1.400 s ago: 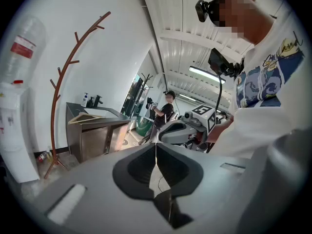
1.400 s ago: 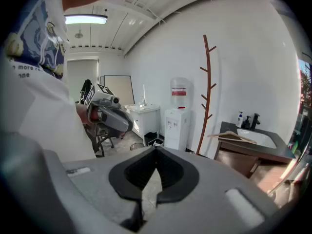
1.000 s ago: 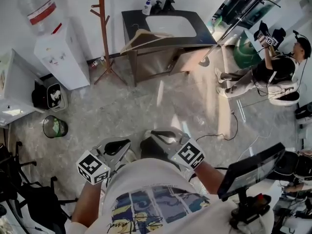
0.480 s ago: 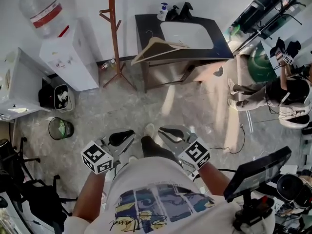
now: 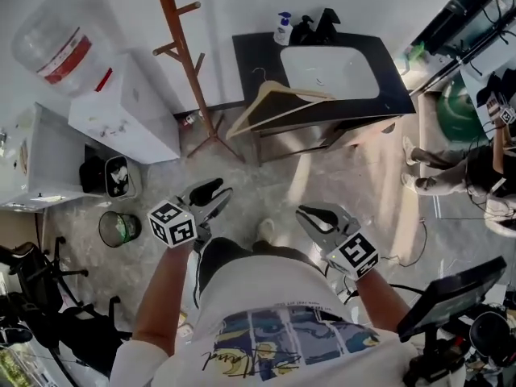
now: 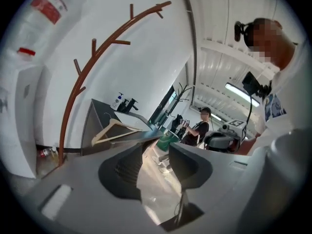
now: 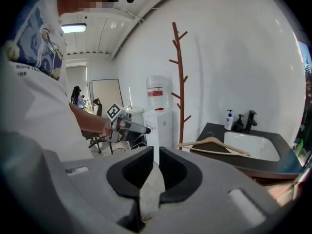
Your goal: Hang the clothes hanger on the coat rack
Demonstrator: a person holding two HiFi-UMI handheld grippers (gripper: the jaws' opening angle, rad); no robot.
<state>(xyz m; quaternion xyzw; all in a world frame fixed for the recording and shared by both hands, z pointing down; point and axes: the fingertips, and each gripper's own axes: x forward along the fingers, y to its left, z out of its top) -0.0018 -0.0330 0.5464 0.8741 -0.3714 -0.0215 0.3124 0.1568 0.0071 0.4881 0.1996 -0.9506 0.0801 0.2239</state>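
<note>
A pale stone floor (image 5: 266,185) runs up to a white wall. Against the wall stands a dark desk (image 5: 246,59) with a white sink (image 5: 330,71) set into it. The hanger (image 5: 278,103) lies flat on the desk's left front part, beside the sink. Its left tip seems to jut past the edge, though the angle makes that hard to confirm. The brown coat rack (image 5: 189,63) stands just left of the desk, and none of its pegs carries anything.

Compared with a second ago, the desk, hanger and rack all sit larger and nearer in the head view, so the person has come closer. The left claw (image 5: 211,192) has just been opening. Its jaws now stand partly apart with nothing between them, which reads as getting ready to take the hanger. The right claw (image 5: 318,214) has its jaws drawn together on nothing. Neither claw is at the desk yet, so the pick-up has not begun.

A water dispenser (image 5: 121,111) with a big bottle (image 5: 60,35) stands left of the rack, with a small bin (image 5: 117,228) nearer the person. A soap bottle (image 5: 282,29) and a black tap (image 5: 322,24) stand behind the sink, clear of the hanger. Another person (image 5: 492,168) sits well off to the right. The floor ahead shows no obstacle, but the rack's splayed feet (image 5: 211,139) sit near the desk's left leg.
</note>
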